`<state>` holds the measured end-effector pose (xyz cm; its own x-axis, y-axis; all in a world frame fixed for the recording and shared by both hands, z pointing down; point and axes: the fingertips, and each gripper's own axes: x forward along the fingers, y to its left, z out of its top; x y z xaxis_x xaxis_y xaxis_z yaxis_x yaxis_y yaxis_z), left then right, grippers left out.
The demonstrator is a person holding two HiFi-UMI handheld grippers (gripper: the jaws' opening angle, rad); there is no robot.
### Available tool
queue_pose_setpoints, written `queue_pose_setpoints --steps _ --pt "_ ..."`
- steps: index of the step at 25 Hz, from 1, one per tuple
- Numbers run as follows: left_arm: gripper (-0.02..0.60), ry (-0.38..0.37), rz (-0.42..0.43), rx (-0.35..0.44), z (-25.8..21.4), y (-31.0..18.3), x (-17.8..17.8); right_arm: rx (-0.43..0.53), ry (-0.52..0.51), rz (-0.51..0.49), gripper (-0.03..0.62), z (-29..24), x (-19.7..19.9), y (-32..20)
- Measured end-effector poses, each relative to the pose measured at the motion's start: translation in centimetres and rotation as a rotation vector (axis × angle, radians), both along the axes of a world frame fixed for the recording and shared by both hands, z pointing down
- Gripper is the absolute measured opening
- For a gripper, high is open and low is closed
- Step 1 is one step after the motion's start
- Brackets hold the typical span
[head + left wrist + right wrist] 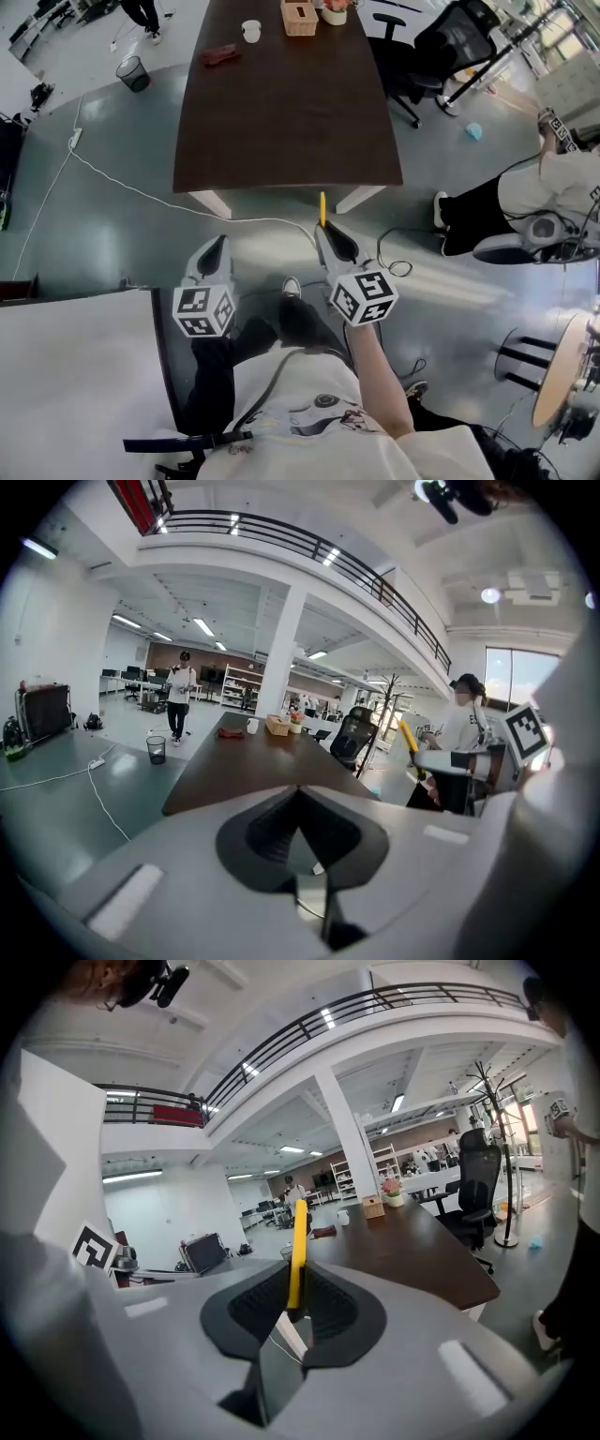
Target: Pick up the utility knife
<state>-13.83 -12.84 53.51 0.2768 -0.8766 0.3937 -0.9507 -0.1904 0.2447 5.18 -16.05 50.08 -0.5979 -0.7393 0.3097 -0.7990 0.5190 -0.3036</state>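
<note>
Right fingers: I have the right gripper [292, 1309] closed partway on the utility knife [296, 1241]. Its yellow body is clamped edge-on between the pads and juts out past the fingertips.
Left fingers: the left gripper [300, 797] is closed tip to tip, with nothing between its fingers.
Knife location: off every surface, carried in the air over the floor, just short of the near edge of the dark worktop [281, 122] and towards that edge's right half.
Far end of worktop: a white cup [250, 31] and a wicker box [299, 18] sit near the far edge, well apart from both grippers.
Done: I judge the pick-up itself complete, since the knife hangs from the fingers alone.
Left: nothing the task names; only keeping the grip secure.
Watch: the hold looks to be near one end of a slim body, so I expect it could pivot if the fingers loosen.
</note>
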Motion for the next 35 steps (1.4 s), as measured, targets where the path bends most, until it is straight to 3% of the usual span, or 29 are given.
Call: queue_pose_setpoints --steps 6,15,22,35 --pt "-0.003 -0.003 0.064 0.039 -0.7 6.5 -0.3 0.051 -0.008 0.016 0.051 -2.0 -2.2 6.5" --pt "-0.003 -0.043 0.09 0.066 -2.3 15.0 -0.8 0.085 -0.014 0.058 0.051 -4.1 -4.9 16.3" --pt "-0.003 -0.059 0.133 0.156 -5.6 16.1 1.2 0.131 -0.021 0.081 0.051 -5.7 -3.8 18.9" --pt "-0.003 -0.115 0.097 0.364 -12.3 15.1 3.8 0.3 0.007 0.121 0.049 -10.2 -0.6 19.0"
